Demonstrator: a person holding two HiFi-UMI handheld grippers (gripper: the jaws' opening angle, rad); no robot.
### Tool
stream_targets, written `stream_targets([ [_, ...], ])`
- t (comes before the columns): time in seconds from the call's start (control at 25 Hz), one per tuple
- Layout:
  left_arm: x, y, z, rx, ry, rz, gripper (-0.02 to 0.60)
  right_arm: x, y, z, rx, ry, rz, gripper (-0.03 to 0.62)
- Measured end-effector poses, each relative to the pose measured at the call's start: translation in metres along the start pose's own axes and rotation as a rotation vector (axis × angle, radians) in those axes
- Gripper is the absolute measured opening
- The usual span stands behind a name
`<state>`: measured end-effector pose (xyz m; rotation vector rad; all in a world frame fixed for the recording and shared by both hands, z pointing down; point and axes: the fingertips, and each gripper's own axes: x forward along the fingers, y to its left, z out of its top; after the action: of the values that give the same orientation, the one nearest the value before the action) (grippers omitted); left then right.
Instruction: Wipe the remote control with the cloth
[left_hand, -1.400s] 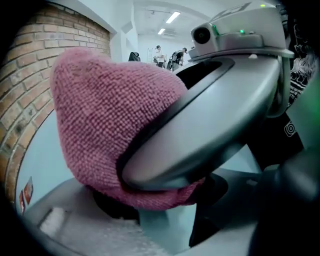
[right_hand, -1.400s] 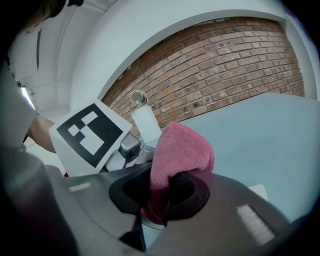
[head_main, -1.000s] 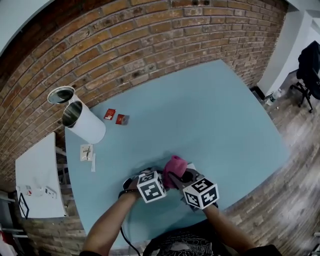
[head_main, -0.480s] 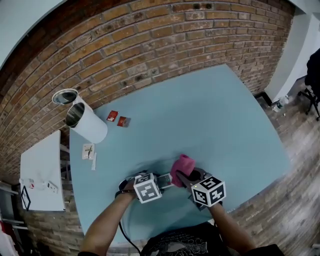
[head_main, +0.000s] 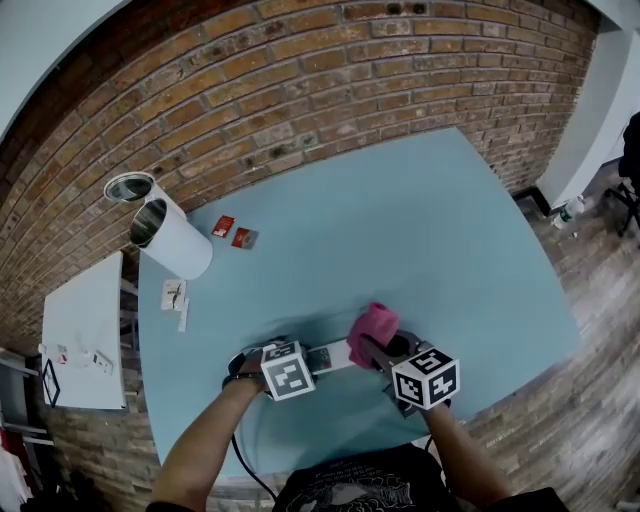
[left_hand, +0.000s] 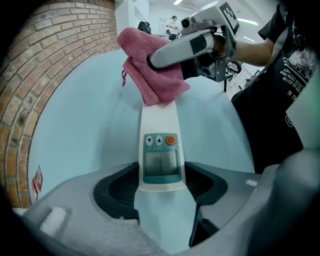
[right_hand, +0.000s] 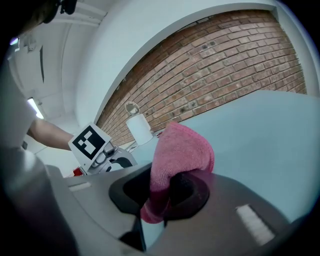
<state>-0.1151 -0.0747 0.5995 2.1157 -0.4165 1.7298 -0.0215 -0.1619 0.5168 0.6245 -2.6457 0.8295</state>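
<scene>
Left hand-held gripper: your left hand-held gripper (left_hand: 161, 192) points steeply down at the counter (head_main: 430, 220). Its jaws stand fairly wide and are closed on the near end of the remote control, with one dark pad against each long edge.
Right hand-held gripper: your right hand-held gripper (right_hand: 167, 192) is clamped on the cloth, and a fold of it is pinched between the pads. It sits at the lower centre-right of the head view, just beside your left one.
Remote control: the white remote control (left_hand: 160, 145) lies lengthwise between your two grippers at the lower centre of the head view. Its screen and three buttons, one of them orange, face up. Whether it rests on the counter or is held just above it cannot be told.
Cloth: the pink cloth (left_hand: 150, 75) bunches out past the right jaws and covers the far end of the remote control, touching it.
Counter: light blue, it fills the middle of the head view below a brick wall (head_main: 300, 80).
Other things: a white can (head_main: 172, 242) lies tipped at the upper left, well apart from your grippers. Two red packets (head_main: 232, 232) lie near it to the right. A white side table (head_main: 85, 340) stands at the left edge.
</scene>
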Motion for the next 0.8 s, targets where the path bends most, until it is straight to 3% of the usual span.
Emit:
stream_targets([
  [0.4, -0.001, -0.001, -0.001, -0.016, 0.017, 0.002, 0.281, -0.015, -0.018, 0.008, 0.030, -0.040, 0.014, 0.063],
  [0.56, -0.001, 0.000, -0.002, -0.020, 0.024, 0.004, 0.281, -0.016, -0.040, 0.026, 0.064, -0.127, -0.036, 0.063],
  [0.8, 0.000, 0.002, -0.002, -0.019, 0.030, 0.006, 0.282, 0.006, -0.061, 0.022, 0.041, -0.104, -0.113, 0.063],
])
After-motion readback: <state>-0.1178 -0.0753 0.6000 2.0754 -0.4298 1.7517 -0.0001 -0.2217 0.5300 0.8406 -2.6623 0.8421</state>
